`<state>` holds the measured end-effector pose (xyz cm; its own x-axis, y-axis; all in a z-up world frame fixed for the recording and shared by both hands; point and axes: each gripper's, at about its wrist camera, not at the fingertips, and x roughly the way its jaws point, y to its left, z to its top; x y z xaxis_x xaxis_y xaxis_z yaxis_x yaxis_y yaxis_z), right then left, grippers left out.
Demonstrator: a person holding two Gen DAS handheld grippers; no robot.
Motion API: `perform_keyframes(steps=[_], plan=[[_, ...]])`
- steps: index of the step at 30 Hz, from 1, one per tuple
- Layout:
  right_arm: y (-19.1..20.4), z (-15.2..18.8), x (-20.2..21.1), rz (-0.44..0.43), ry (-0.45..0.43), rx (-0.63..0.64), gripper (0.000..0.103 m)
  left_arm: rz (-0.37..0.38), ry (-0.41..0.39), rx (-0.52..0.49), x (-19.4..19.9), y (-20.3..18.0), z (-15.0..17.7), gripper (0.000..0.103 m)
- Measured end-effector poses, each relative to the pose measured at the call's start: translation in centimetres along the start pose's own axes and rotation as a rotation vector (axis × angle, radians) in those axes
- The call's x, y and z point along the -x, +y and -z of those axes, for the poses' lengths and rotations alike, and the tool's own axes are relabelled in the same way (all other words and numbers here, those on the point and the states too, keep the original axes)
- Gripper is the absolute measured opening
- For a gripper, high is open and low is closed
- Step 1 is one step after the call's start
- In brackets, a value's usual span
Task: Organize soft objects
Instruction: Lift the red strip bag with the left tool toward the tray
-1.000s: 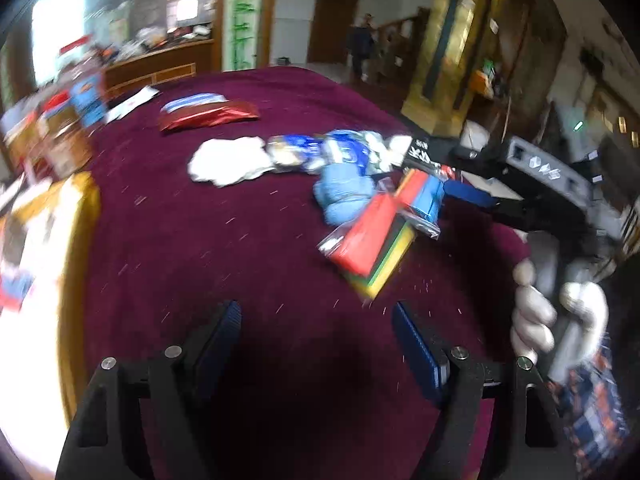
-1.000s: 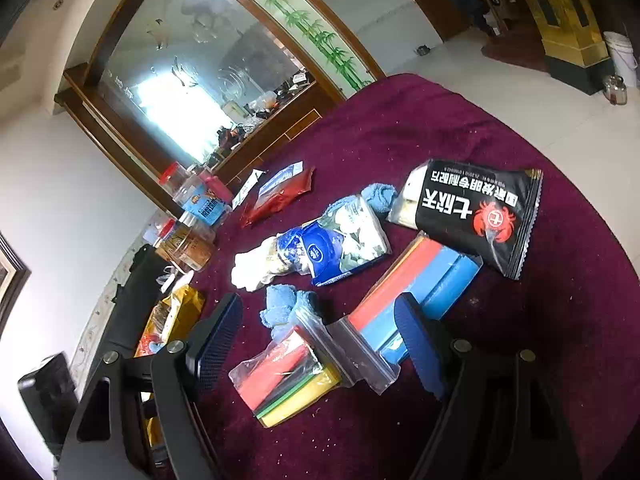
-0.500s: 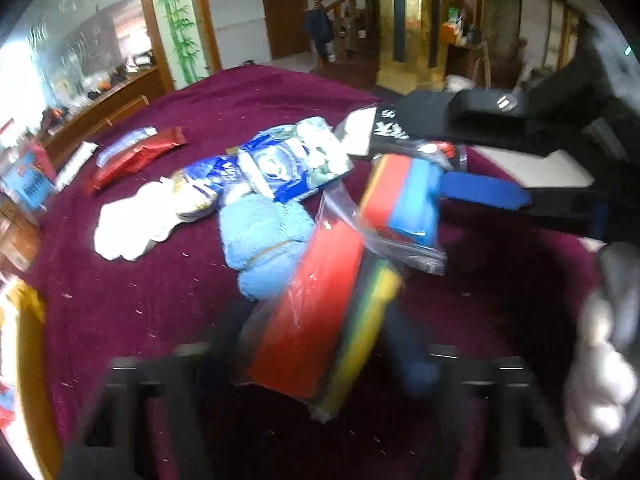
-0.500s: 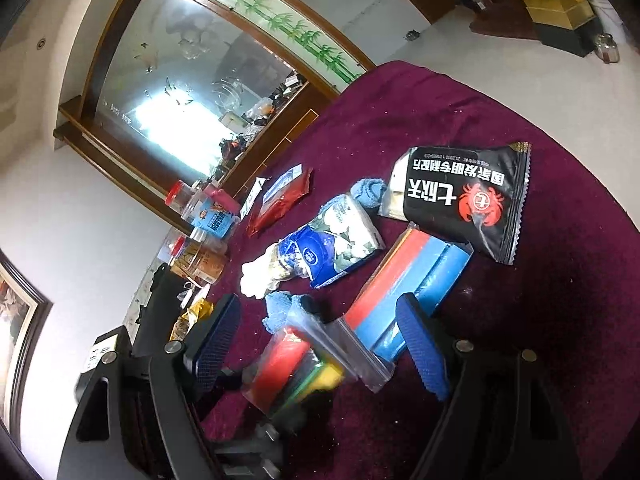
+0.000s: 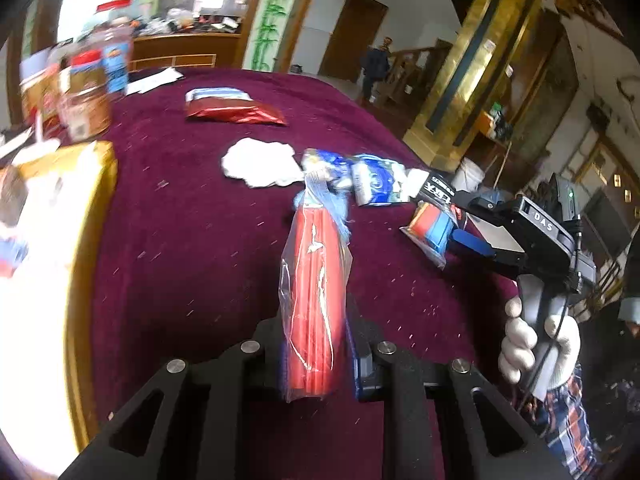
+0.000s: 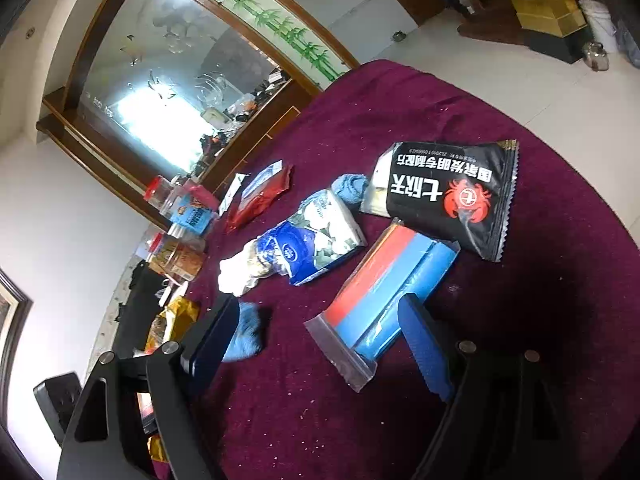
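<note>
My left gripper [image 5: 316, 356] is shut on a clear bag of red foam sheets [image 5: 314, 280] and holds it up over the maroon table [image 5: 192, 248]. My right gripper [image 6: 320, 344] is open just above a clear bag of red and blue sheets [image 6: 384, 284], with its right finger beside the bag's edge. That bag also shows in the left wrist view [image 5: 430, 226]. A blue cloth [image 6: 246, 336] lies by the right gripper's left finger. A blue and white packet [image 6: 316, 240], a white cloth [image 6: 236, 272] and a black crab-print packet [image 6: 452, 196] lie beyond.
A red packet [image 5: 234, 110] lies at the far side of the table. Jars [image 5: 84, 92] stand at the far left. A yellow-edged packet [image 5: 52, 240] lies at the left edge. The right gripper body and gloved hand [image 5: 536, 340] are at right.
My left gripper closed on the bag of red sheets and lifted it away from the pile. The right gripper lowered closer to the red and blue bag.
</note>
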<state>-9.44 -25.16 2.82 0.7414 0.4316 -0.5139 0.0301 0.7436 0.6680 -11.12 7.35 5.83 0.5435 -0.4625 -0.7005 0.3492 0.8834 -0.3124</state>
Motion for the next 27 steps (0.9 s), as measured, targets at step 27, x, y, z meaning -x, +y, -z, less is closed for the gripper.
perform_keyframes(steps=[27], plan=[[16.1, 6.4, -9.3, 0.238, 0.237, 0.519, 0.091, 0.072, -0.111, 0.164, 9.4, 7.7, 4.7, 0.022]])
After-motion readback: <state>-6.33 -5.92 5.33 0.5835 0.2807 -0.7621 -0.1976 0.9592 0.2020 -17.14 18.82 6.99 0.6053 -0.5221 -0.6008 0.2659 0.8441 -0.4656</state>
